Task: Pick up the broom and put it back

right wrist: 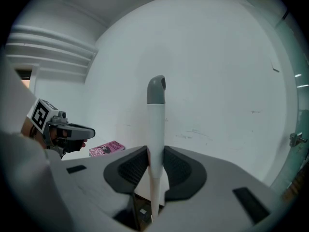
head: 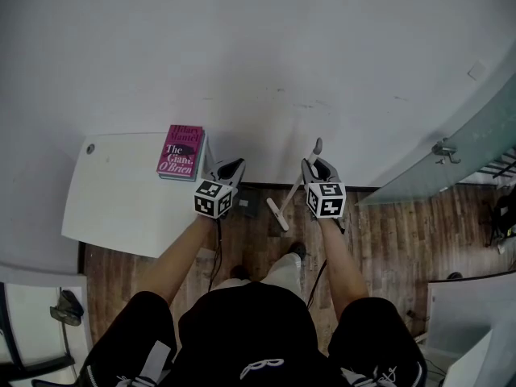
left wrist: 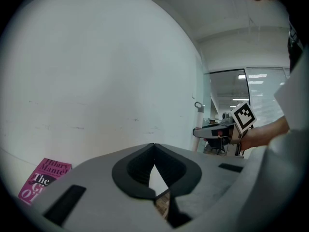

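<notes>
The right gripper (right wrist: pixel 155 150) is clenched on the broom (right wrist: pixel 156 115). In the right gripper view its two dark pads press the white handle from 3 and 9 o'clock. The pole rises between them toward 12 and ends in a grey cap against the wall (head: pixel 258 55). The left gripper (left wrist: pixel 154 144) is clenched on nothing: in its own view the jaw tips meet at 12 o'clock, and only wall and a strip of floor (head: pixel 387 240) show through the gap below them.

In the head view the two grippers are held side by side in front of the person, both pointing at the wall, the left at 9 o'clock of the right and well apart from it. The broom stands slanted just right of the middle. Its cap pokes out past the right gripper toward 1 o'clock, and its flat head lies toward 7 o'clock, low by the foot of the wall between the two grippers. I cannot tell whether the head touches the floor.

A white table (head: pixel 121 208) sits at 9 o'clock of the left gripper, against the wall. A pink book (head: pixel 181 151) lies flat at the table's 1 o'clock corner, just beside the left gripper. A glass door (head: pixel 476 135) with a metal latch (head: pixel 443 149) stands at 3 o'clock, well apart from the broom
</notes>
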Motion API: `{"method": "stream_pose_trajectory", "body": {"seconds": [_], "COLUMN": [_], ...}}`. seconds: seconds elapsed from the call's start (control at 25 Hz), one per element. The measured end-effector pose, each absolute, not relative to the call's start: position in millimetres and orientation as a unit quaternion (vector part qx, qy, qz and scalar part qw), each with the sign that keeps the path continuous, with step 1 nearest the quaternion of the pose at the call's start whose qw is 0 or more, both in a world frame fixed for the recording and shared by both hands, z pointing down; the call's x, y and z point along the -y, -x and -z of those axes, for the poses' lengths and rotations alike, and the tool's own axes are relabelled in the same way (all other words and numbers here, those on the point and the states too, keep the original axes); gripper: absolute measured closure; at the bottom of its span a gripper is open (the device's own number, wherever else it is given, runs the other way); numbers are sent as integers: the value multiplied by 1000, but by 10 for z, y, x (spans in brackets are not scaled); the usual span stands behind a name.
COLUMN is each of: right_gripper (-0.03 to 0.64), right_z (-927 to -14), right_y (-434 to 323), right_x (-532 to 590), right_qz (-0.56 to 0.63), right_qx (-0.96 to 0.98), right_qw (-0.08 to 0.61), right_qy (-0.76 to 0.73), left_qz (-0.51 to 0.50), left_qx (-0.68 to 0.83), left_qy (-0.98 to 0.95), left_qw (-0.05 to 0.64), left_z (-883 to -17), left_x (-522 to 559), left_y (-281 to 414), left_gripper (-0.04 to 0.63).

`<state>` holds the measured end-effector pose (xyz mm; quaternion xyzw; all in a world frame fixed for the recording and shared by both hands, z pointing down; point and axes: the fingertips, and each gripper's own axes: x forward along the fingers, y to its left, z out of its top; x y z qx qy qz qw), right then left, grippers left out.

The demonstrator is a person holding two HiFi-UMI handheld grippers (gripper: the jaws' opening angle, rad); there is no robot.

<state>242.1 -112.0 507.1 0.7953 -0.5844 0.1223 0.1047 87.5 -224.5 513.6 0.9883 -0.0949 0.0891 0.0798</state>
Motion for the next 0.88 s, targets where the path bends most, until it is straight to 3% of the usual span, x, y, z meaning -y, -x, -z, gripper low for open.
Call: {"method": "stream_pose_trajectory", "body": {"seconds": [0.88], "right_gripper": [503], "right_z": [-5292], "right_y": [-2424], "right_x": [920], "right_qz": [-141], "right_qx": [572], "right_qw": [108], "right_qy": [-801], "left_qz": [-104], "left_qx": [77], "left_qy": [-988], "left_qw": [81], "left_z": [-5284], "left_x": [2103], "left_y": [-897], "left_gripper": [574]}}
